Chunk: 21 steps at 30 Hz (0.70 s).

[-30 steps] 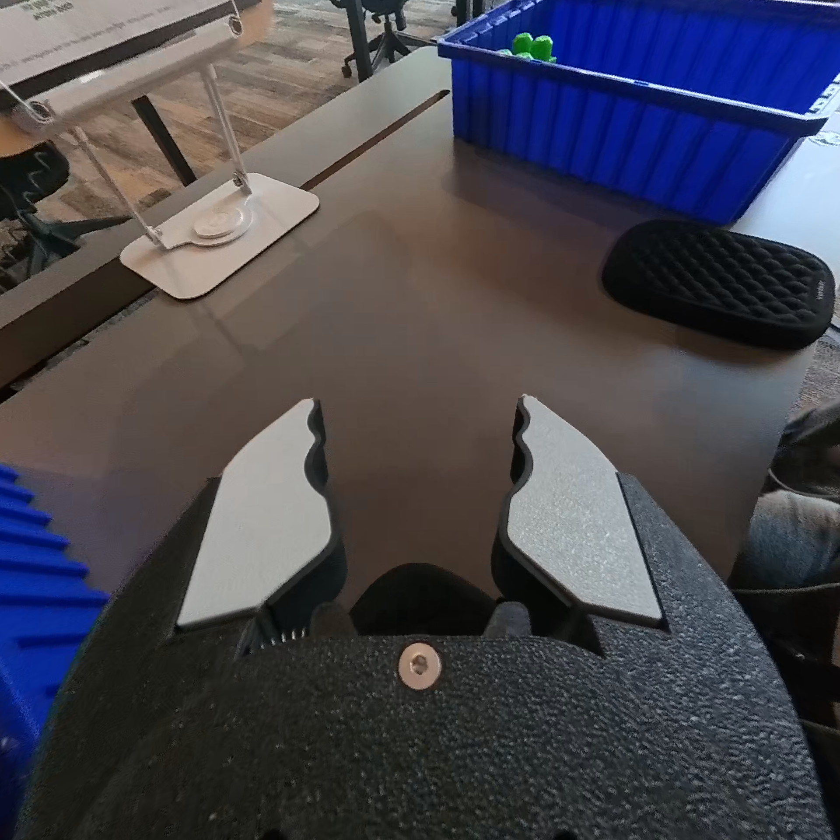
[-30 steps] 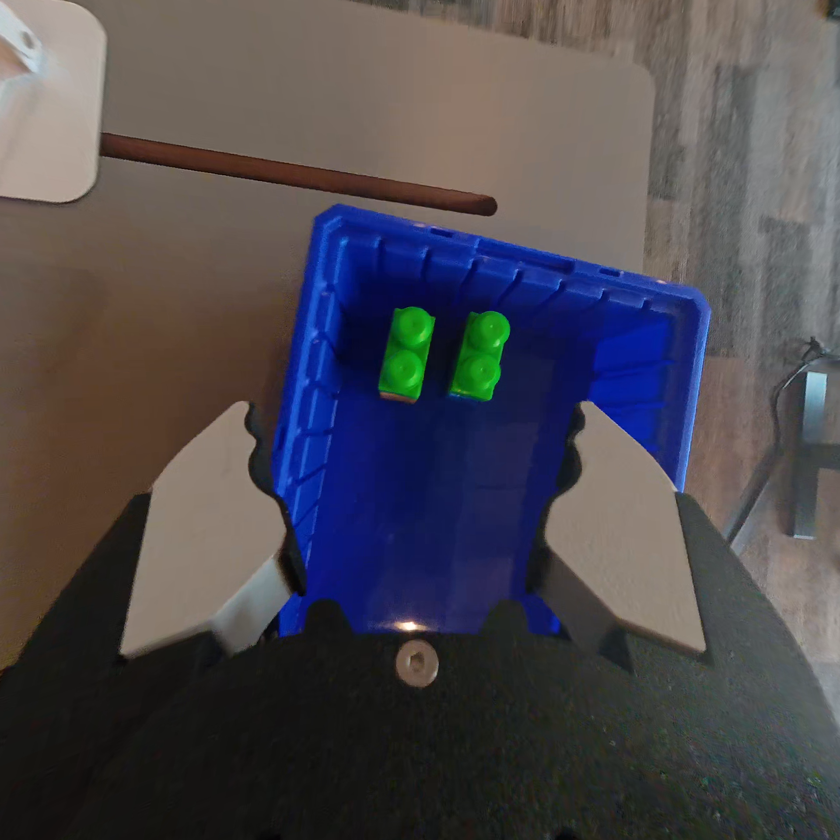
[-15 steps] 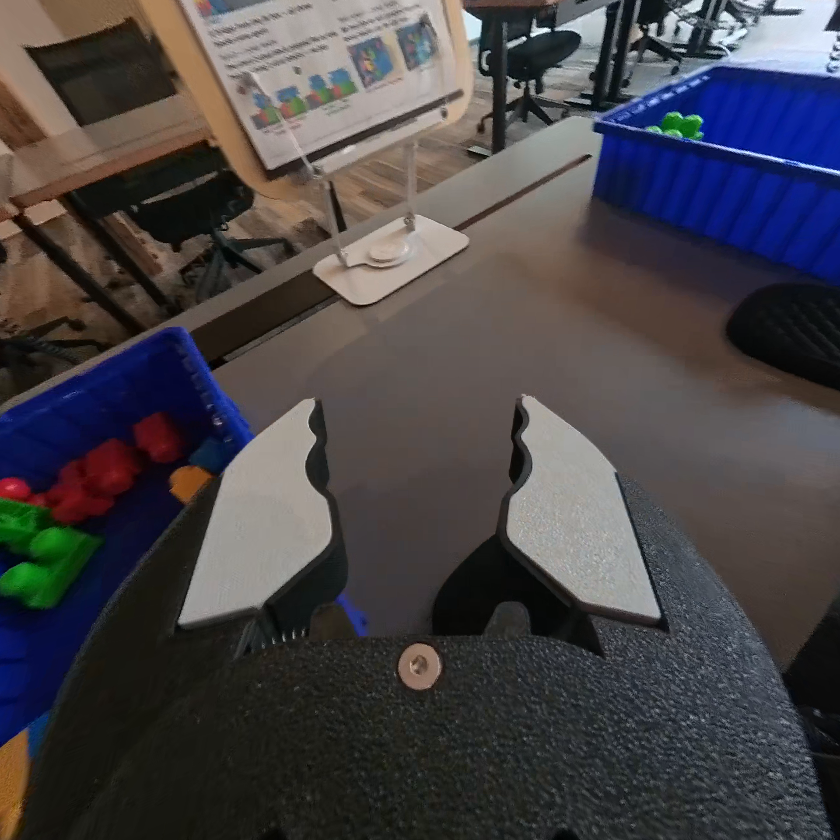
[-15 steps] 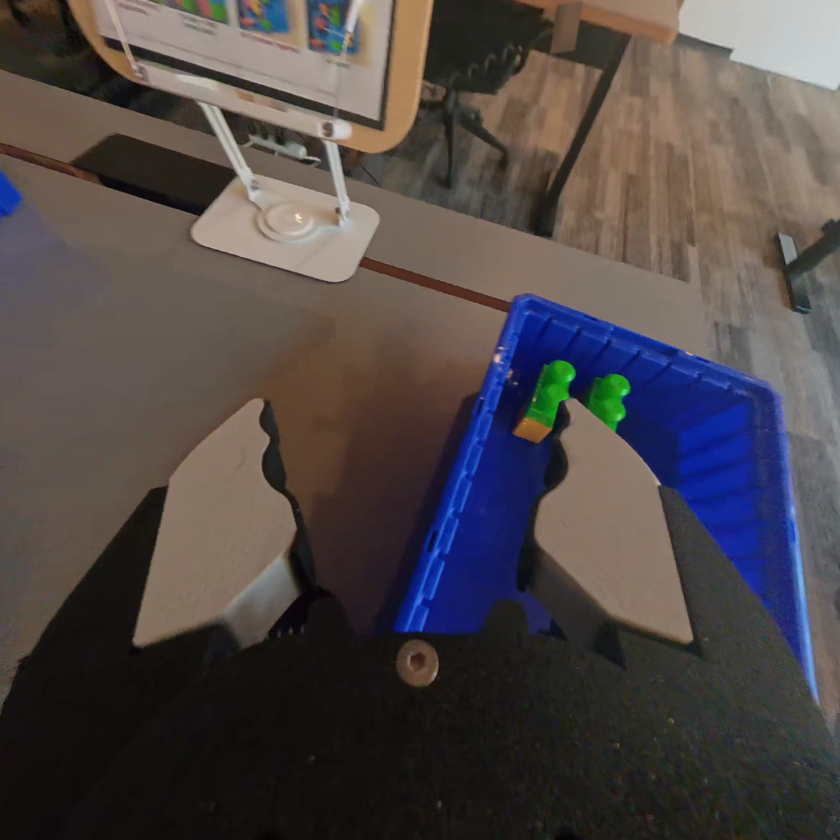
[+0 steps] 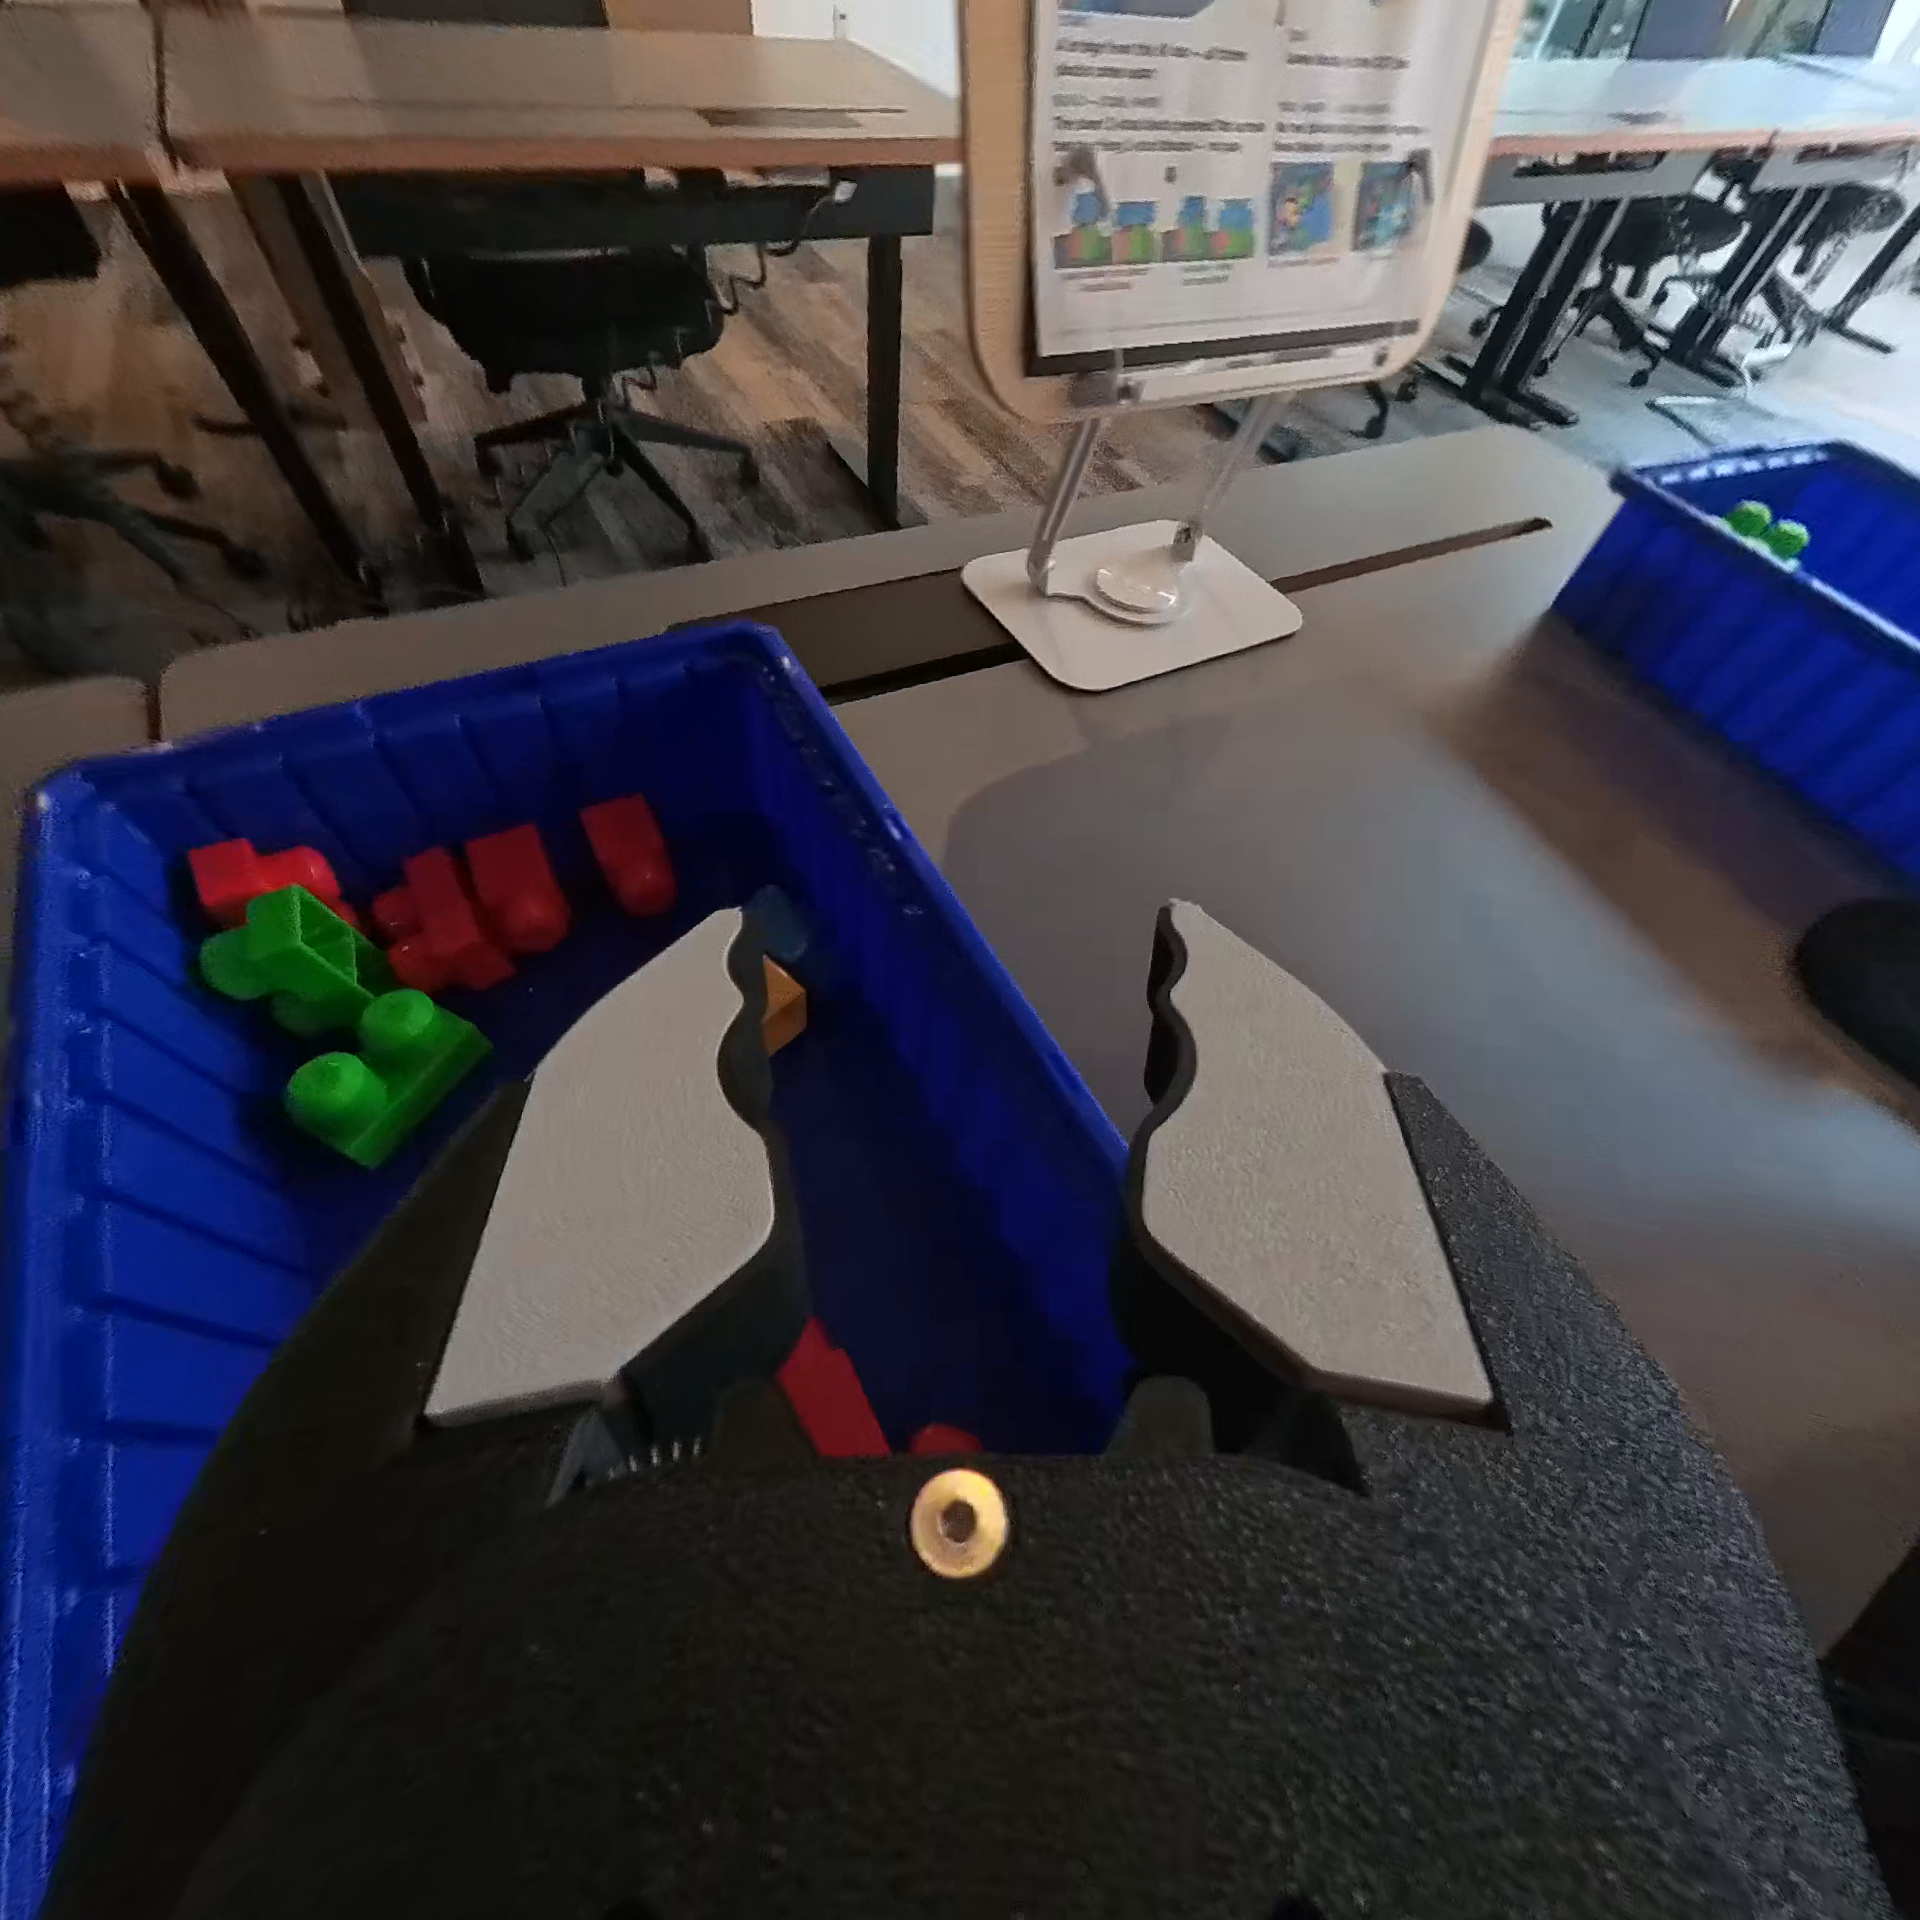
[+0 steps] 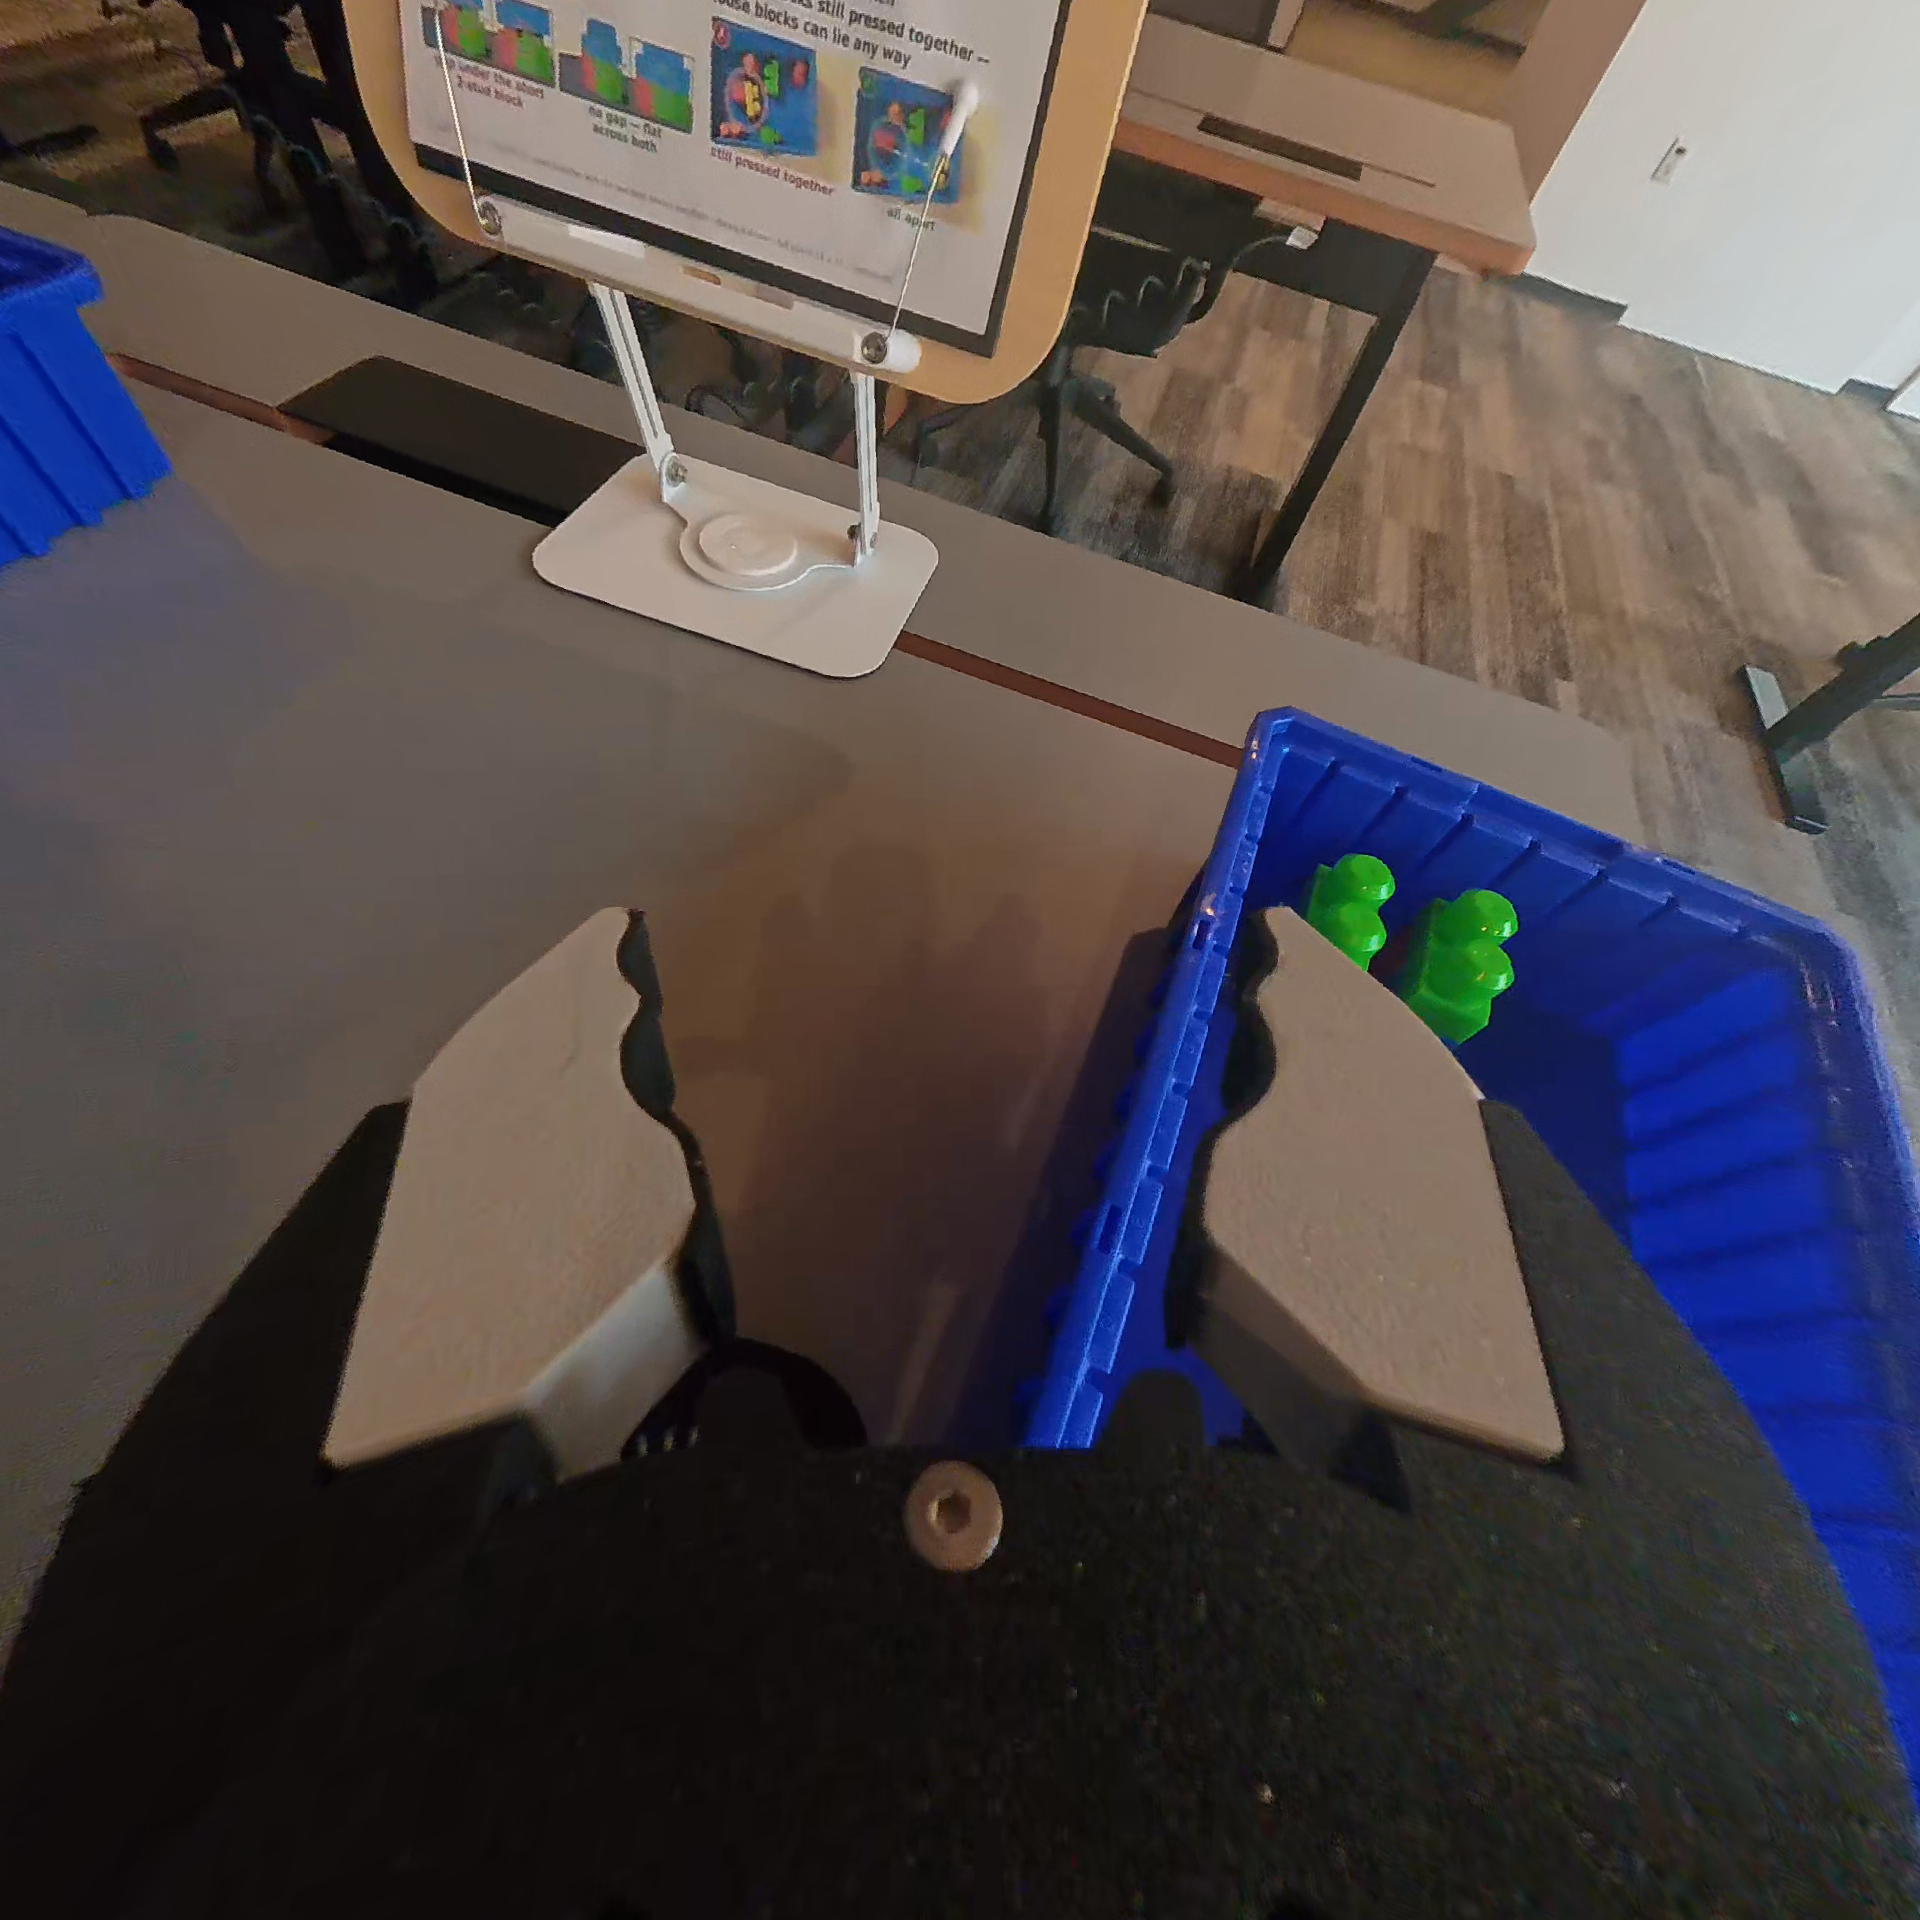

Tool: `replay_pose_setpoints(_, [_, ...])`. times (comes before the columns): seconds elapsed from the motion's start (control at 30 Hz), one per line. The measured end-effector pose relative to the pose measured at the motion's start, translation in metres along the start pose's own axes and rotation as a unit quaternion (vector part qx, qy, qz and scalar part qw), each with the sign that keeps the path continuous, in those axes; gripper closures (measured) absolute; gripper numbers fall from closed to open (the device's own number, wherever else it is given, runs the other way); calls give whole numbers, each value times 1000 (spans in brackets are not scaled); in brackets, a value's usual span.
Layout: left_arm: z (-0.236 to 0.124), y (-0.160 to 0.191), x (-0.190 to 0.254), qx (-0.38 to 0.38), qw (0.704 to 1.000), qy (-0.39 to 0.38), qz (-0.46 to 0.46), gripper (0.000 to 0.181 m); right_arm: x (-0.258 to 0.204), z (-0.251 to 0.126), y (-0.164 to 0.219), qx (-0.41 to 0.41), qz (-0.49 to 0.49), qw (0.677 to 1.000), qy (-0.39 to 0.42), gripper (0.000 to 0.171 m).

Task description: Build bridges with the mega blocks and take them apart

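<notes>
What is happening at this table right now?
A person holds a two-finger claw in each hand, and both are open and empty. The left claw hangs over the near edge of a blue bin holding red blocks and green blocks. The right claw hangs over the table beside a second blue bin with two green blocks in its far corner. No bridge is on the table yet. An instruction board stands at the back.

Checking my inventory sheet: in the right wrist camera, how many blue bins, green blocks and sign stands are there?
Blue bins: 2
Green blocks: 2
Sign stand: 1
Total: 5
</notes>
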<state>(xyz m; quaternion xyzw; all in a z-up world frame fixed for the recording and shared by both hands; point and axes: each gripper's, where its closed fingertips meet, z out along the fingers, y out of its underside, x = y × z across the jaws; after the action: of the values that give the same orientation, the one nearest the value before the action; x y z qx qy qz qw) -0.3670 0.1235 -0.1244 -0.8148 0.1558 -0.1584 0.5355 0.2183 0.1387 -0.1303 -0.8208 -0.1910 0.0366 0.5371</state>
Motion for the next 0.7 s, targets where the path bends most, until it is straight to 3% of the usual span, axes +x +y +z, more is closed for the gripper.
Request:
replay_pose_setpoints(0.27, [59,3,-61,13,996,-6,-89,111,-5,-3,-1,18,-3,1000,6,68])
replay_pose_setpoints(0.5, [118,28,-96,0,993,-67,-96,122,-7,-1,-8,31,-12,999,6,68])
replay_pose_setpoints(0.7, [145,52,-130,-34,987,-131,-87,123,-5,-1,-8,37,-11,999,2,68])
